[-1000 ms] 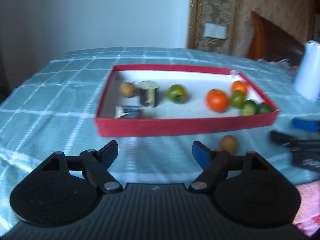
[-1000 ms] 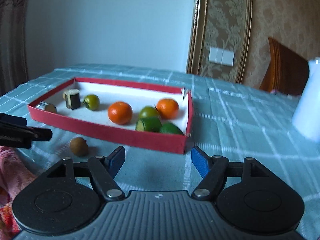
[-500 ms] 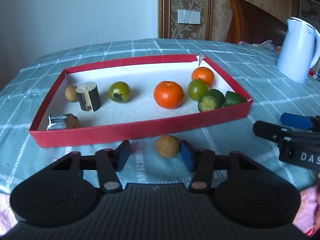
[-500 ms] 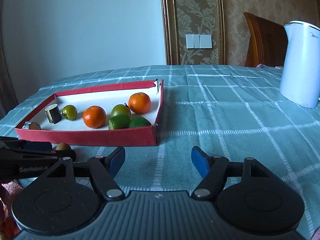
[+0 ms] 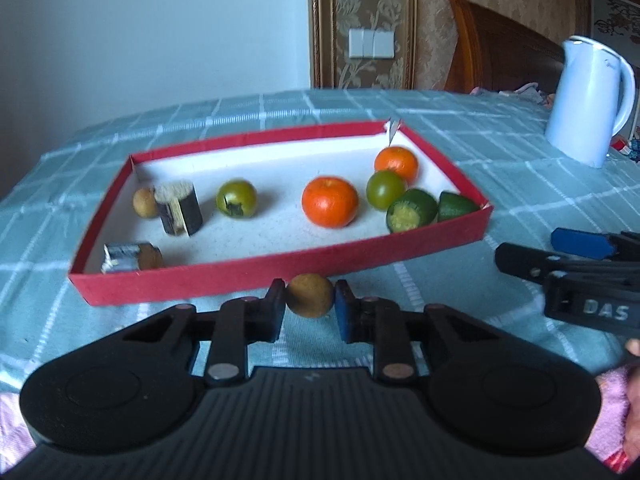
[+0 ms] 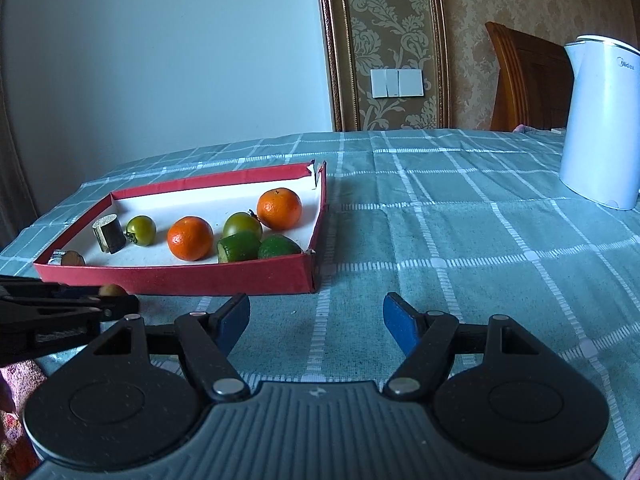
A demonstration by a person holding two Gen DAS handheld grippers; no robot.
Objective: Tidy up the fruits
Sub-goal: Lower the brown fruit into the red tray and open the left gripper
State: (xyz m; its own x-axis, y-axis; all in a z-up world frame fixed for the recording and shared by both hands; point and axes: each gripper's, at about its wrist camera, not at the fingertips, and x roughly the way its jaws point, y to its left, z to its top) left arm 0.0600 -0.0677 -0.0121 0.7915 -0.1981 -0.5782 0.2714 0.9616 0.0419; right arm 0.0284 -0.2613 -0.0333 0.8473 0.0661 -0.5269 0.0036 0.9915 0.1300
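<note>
— Where are we?
— My left gripper (image 5: 310, 308) has its jaws pinching the brown fruit (image 5: 309, 295) on the table, just before the red tray (image 5: 280, 270).
— Next?
— I'd lift it over the wall; right gripper (image 6: 316, 322) idles, jaws spread.

Looks like somebody's dining room at home, not a lab or shop.

The tabletop (image 6: 460, 216) wears a teal checked cloth, and behind it there's gold damask wallpaper (image 6: 384, 20) in a gilt frame with a white light switch (image 6: 396, 83) on it. A carved wooden chair back (image 6: 528, 80) pokes up at the far edge, next to a white electric kettle (image 6: 600, 128), the ordinary household kind. Fruit sits in a red cardboard box lid (image 5: 280, 276) instead of a proper tray, very homey. There's some pink fabric (image 5: 608, 412) low in the left view, maybe a sleeve or blanket, too blurry to call.
</note>
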